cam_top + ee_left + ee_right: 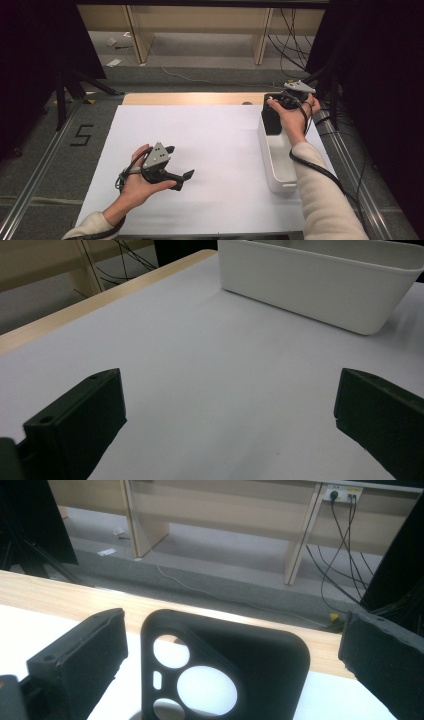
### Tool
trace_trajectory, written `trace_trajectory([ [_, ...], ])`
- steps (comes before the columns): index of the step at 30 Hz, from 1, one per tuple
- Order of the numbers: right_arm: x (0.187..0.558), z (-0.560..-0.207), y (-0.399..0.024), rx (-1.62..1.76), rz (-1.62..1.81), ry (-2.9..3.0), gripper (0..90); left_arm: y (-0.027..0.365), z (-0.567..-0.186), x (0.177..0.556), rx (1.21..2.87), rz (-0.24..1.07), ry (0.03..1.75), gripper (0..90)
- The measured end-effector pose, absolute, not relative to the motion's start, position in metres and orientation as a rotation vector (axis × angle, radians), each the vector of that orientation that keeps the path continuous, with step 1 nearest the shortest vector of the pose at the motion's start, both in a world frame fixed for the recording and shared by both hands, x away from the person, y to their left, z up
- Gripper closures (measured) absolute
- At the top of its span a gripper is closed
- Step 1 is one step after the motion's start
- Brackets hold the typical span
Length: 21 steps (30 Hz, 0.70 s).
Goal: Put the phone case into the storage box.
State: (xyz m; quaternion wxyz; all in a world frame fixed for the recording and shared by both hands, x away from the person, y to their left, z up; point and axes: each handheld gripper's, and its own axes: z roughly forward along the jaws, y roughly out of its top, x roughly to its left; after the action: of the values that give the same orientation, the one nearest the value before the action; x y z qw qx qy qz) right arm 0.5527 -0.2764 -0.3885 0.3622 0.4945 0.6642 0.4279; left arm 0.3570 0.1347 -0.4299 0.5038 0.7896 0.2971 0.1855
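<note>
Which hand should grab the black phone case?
Right. The right gripper is already at the phone case, open jaws either side of it. The left gripper is far off over the white sheet.

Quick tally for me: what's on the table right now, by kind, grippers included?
Grippers: 2, left gripper and right gripper, both with jaws apart
White bins: 1, white bin
Black phone cases: 1, phone case, standing between the right jaws, untouched
Total: 4

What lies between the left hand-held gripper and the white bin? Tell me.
Nothing: in the left gripper view, bare white table surface runs from the open left hand-held gripper up to the white bin.
</note>
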Motion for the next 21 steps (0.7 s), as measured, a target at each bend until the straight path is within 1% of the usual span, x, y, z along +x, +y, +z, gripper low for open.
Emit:
trace_trajectory([
  [21,0.536,-0.382,-0.281,1.251,1.135,1.709,0.8,0.135,-0.430,0.357,1.902,0.448,0.723,0.0],
])
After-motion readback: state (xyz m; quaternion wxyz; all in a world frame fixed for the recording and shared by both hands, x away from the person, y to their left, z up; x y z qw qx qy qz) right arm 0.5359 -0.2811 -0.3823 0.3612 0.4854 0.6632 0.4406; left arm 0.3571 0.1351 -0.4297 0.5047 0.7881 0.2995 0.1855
